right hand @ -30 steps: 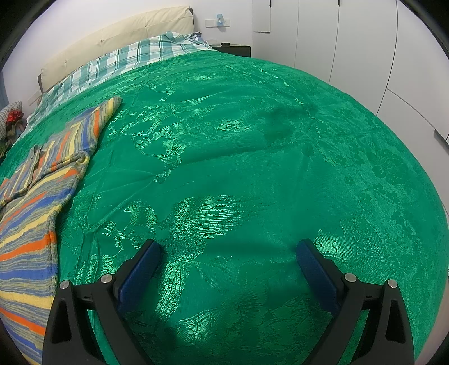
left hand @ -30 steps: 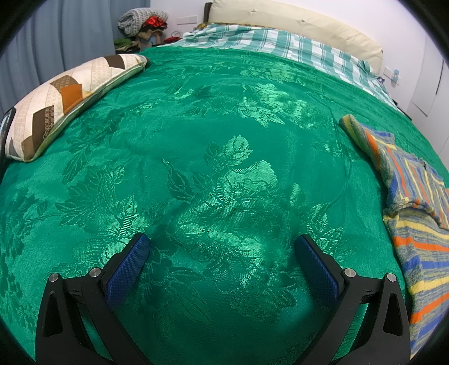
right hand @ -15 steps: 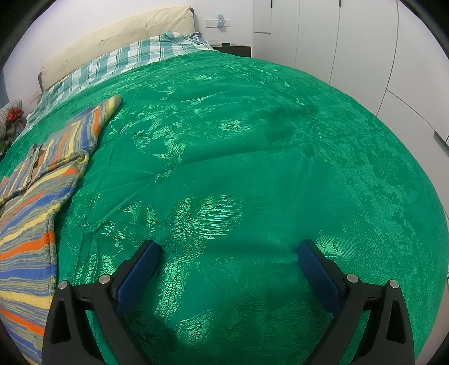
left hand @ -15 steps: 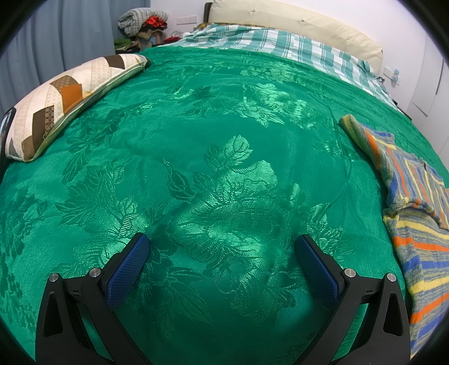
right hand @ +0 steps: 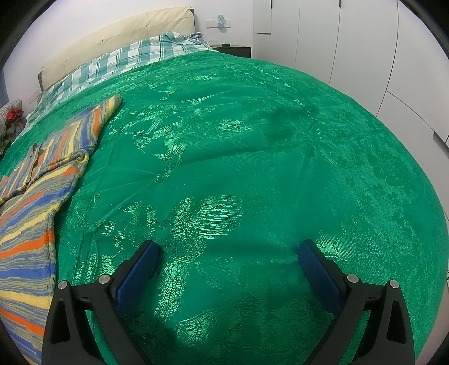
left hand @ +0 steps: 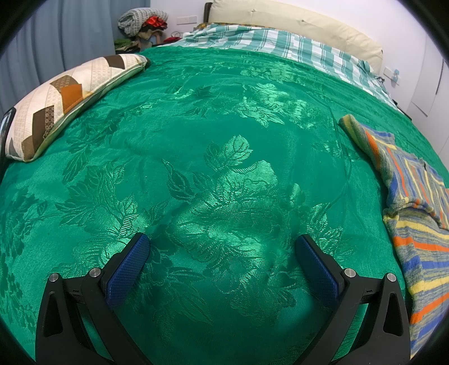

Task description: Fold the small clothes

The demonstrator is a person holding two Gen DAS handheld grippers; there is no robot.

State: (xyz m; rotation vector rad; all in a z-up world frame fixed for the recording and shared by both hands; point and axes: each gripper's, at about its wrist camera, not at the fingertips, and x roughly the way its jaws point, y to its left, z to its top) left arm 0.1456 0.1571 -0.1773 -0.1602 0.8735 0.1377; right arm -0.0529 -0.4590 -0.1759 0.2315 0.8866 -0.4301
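Note:
A small striped knit garment (left hand: 412, 196) in orange, blue, yellow and grey lies flat on the green bedspread (left hand: 219, 157), at the right edge of the left wrist view. In the right wrist view the same striped garment (right hand: 36, 196) fills the left edge, one sleeve reaching up toward the headboard. My left gripper (left hand: 221, 248) is open above bare bedspread, well left of the garment. Open too, my right gripper (right hand: 228, 254) hovers over the bedspread (right hand: 252, 157) to the garment's right. Neither holds anything.
A patchwork pillow (left hand: 64, 98) lies at the bed's far left. A checked sheet (left hand: 275, 42) and cream headboard (left hand: 294, 19) are at the far end, with a clothes pile (left hand: 143, 22) beyond. White wardrobe doors (right hand: 350, 42) stand right of the bed.
The right gripper has drifted slightly, so the garment sits a little further left and lower in its view. The left gripper has not moved.

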